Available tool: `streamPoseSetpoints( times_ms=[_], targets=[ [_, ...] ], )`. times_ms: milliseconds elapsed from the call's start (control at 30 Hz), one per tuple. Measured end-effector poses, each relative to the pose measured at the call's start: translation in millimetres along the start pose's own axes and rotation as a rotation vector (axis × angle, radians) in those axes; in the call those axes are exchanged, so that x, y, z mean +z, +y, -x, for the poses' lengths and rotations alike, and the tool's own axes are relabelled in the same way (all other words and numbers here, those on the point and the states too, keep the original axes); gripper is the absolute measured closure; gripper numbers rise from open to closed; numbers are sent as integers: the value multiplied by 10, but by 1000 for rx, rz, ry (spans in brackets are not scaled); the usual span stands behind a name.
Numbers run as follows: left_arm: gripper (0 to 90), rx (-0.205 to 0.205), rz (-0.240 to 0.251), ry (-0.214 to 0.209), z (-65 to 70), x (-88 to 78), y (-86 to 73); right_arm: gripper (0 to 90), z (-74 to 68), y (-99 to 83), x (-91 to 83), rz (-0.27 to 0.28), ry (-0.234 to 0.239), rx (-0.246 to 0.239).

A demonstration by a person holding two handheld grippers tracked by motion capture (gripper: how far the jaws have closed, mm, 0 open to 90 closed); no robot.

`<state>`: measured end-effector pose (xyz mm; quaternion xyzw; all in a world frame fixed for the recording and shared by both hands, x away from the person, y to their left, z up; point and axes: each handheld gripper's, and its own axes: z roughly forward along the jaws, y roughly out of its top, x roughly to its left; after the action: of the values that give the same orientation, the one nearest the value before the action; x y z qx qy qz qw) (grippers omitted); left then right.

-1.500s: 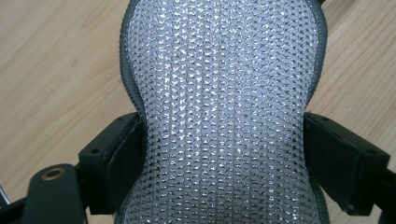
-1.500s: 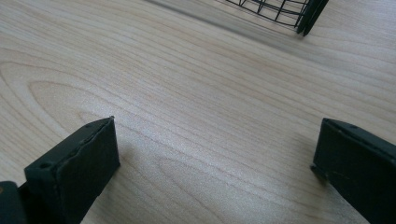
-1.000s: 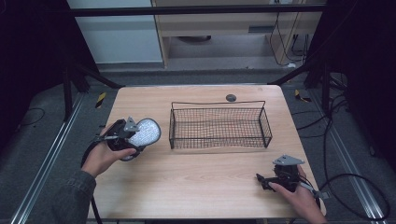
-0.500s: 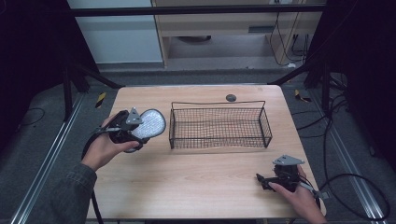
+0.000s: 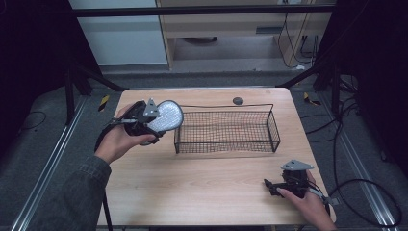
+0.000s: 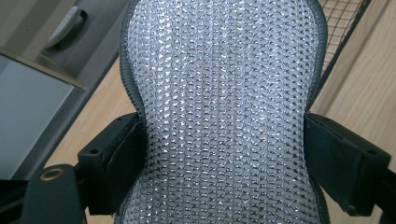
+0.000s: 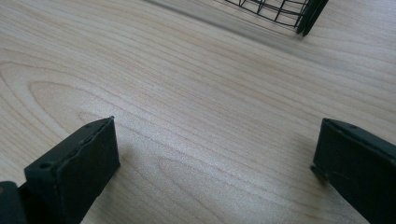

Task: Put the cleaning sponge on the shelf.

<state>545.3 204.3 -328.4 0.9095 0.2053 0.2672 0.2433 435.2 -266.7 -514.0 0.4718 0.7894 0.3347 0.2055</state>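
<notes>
A silver glittery pouch [image 5: 164, 116] with a grey edge hangs above the table just left of the black wire basket [image 5: 226, 129]. My left gripper [image 5: 153, 120] is shut on it. In the left gripper view the pouch [image 6: 224, 112] runs up between both black pads [image 6: 122, 161], pinched narrow at its waist, and the basket [image 6: 343, 23] shows at the upper right. My right gripper [image 5: 268, 185] rests low at the table's front right; its jaws stand open over bare wood [image 7: 210, 121] with nothing between them. The basket's corner [image 7: 299, 11] lies beyond it.
The wooden table [image 5: 211, 192] has a small dark round hole [image 5: 237, 100] near its far edge behind the basket. Metal frame rails [image 5: 43, 178] and cables [image 5: 365, 192] run along the floor on both sides. A pale cabinet [image 5: 130, 43] stands beyond the table.
My left gripper has risen and moved right toward the basket's left end, carrying the pouch. The right gripper has stayed where it was.
</notes>
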Motion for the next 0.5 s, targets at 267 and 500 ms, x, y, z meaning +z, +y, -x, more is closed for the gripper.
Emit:
streamPoseSetpoints(
  times_ms=[267,500],
  targets=[
    [152,35,-3,-1,-10,62,221,3,0,0,0,-1,-1,1],
    [151,53,11,-10,23,112,369,3,0,0,0,-1,1,1]
  ],
)
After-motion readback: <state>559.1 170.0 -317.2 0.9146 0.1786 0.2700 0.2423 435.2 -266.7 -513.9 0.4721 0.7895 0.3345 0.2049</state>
